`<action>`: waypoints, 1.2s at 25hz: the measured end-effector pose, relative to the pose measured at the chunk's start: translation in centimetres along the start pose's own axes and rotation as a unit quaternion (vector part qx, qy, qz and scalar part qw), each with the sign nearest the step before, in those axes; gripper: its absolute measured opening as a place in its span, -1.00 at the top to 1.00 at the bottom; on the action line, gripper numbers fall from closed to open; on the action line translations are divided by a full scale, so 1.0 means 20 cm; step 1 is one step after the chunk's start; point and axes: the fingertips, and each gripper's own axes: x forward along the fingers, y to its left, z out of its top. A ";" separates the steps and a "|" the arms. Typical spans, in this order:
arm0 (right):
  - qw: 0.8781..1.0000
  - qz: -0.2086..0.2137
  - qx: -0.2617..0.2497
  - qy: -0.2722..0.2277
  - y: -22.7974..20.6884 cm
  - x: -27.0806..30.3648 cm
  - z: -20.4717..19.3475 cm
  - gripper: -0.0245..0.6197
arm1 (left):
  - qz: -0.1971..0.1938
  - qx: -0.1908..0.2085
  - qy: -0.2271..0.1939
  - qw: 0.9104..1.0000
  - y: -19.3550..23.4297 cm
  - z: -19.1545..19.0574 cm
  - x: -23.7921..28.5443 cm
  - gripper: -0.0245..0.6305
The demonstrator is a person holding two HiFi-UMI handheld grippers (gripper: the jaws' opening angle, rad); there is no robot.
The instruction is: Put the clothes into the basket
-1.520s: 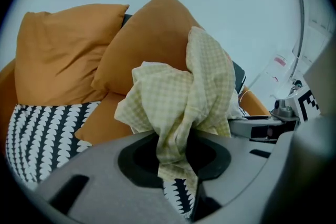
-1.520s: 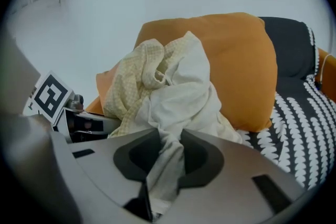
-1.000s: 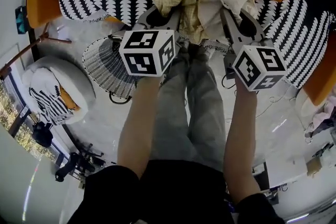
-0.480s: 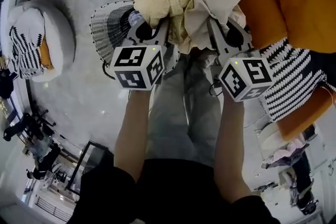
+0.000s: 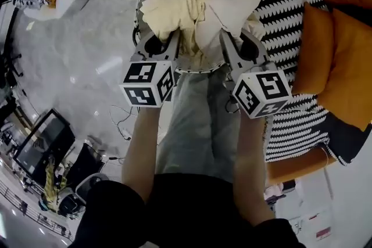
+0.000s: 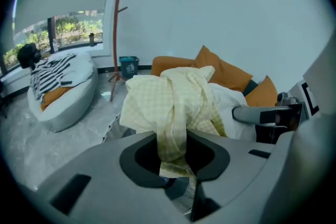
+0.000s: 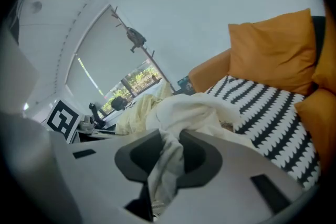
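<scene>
No readable text, brand or number; only square markers on left tool (image 5: 164, 45) and right tool (image 5: 239, 48)

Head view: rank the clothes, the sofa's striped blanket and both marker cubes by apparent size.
1. The clothes and blanket: close; clothes nearer, so unranked.
2. Left cube and right cube: alike.

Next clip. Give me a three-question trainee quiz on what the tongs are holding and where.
1. True or false: the left tongs are shut on the yellow checked garment.
2. The right tongs grip: A) a white garment, B) a shoe, C) nothing?
3. In the head view, what shows beneath both garments?
Key: 1 true; 2 A; 3 the basket.
</scene>
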 end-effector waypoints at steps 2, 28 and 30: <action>0.999 0.032 -0.023 0.025 0.16 0.08 -0.06 0.70 | 0.026 -0.020 0.000 0.999 0.15 -0.08 -0.10 0.65; 0.991 -0.042 0.001 0.129 0.08 0.14 -0.45 0.84 | 0.106 -0.030 0.032 0.993 0.38 -0.35 -0.17 0.54; 0.994 -0.045 0.020 0.100 0.04 0.04 -0.37 0.86 | 0.087 -0.007 0.026 0.996 0.29 -0.28 -0.16 0.81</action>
